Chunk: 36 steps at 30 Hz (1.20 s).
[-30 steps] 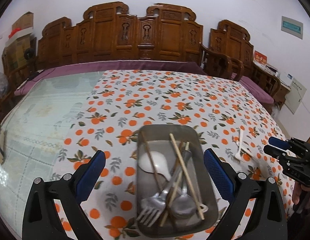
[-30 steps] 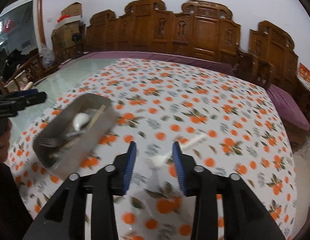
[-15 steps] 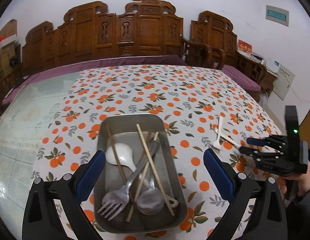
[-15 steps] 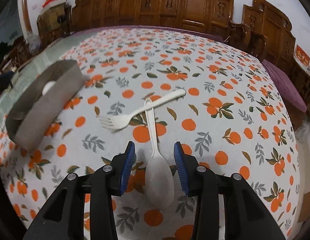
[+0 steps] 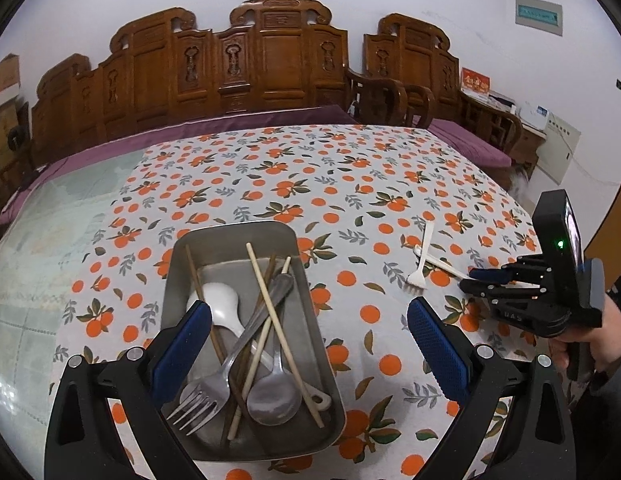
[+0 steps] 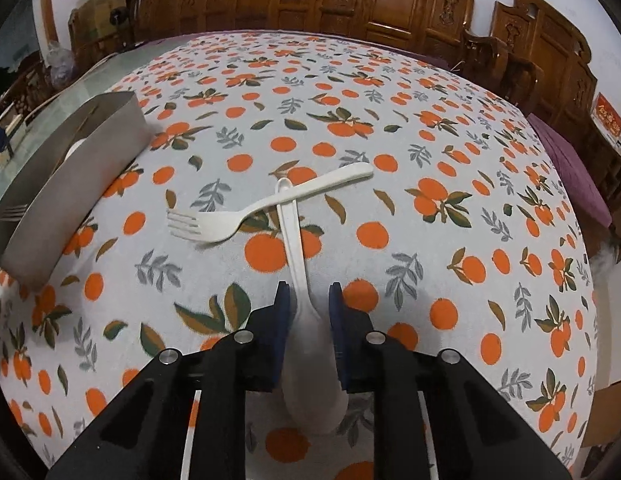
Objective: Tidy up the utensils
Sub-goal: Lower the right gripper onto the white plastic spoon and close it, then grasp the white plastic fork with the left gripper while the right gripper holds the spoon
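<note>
Dropped lower since the earlier frames, the right gripper [image 6: 309,306] now straddles the white plastic spoon [image 6: 300,288], and its jaws have just been closing; the blue pads sit narrow on either side of the spoon where the handle meets the bowl, at or almost at its edges, though whether they actually press I cannot tell. Left gripper [image 5: 308,344] has slid sideways over the metal tray [image 5: 246,236] and hangs wide open with nothing held, one pad above the tray's contents and the other over bare cloth, probably parked ready to steady or receive.

Large to small: carved wooden bench [image 5: 190,72] along the white wall, purple cushion beneath it; table under an orange-print tablecloth [image 6: 430,160] with a pale glass-topped part to one side. Tray stands near the table's front edge and already holds wooden chopsticks, a steel fork, a steel spoon and a white ladle-type spoon, so it reads as the collection bin. Well apart from it, the white plastic fork [image 6: 246,210] lies across the spoon's handle end, touching it, so lifting the spoon will likely disturb the fork. Both are still on the cloth, outside the tray.
</note>
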Tool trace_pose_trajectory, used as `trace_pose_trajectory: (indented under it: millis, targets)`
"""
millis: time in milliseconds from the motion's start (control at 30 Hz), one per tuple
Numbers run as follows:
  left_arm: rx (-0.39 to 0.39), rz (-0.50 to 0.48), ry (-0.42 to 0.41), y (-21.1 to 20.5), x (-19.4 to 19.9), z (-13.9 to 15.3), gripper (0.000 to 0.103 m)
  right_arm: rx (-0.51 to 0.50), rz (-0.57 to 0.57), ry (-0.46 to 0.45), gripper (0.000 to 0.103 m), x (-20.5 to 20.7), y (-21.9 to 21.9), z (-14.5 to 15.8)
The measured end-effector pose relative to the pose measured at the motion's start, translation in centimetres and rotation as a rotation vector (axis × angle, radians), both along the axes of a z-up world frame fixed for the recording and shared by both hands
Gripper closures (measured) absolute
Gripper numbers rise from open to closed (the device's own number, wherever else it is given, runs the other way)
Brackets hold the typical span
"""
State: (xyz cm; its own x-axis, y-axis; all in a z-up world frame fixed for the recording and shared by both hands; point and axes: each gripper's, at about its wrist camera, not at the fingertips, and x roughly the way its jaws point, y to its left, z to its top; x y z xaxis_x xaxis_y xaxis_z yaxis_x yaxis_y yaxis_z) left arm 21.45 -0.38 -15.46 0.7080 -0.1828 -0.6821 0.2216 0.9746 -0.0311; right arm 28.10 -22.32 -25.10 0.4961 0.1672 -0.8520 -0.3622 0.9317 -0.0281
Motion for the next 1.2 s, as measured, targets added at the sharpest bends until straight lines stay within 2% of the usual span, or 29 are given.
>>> trace_pose_trajectory:
  millis: [67,133,333,533,667,933,1033,1200]
  targets:
    - [0.003,-0.005,-0.004,-0.2,-0.1,0.0,0.008,0.013,0.012,0.005,0.085,-0.4,-0.4,0.3]
    - [0.008,-0.01,-0.007,-0.5,-0.1,-0.1,0.008,0.042,0.013,0.0,0.095,-0.8,-0.8,0.8]
    - [0.016,-0.025,-0.008,-1.4,-0.4,-0.1,0.008,0.037,0.038,-0.004,0.095,-1.5,-0.7,1.1]
    - [0.039,-0.04,-0.006,-2.5,-0.5,-0.4,0.008,0.101,0.037,-0.027,0.095,-1.7,-1.1,2.2]
    - [0.044,-0.04,-0.004,-2.8,-0.6,-0.6,0.008,0.121,0.066,-0.055,0.095,-2.2,-0.5,3.0]
    - [0.037,-0.024,-0.007,-2.3,-0.4,-0.5,0.008,0.234,0.153,-0.118,0.095,-3.6,1.3,5.9]
    - [0.031,-0.019,-0.003,-2.0,-0.4,-0.5,0.008,0.227,0.156,-0.136,0.095,-3.8,1.8,6.4]
    - [0.041,-0.032,0.013,-2.7,-0.1,-0.8,0.008,0.156,0.112,-0.168,0.095,-3.1,0.4,6.4]
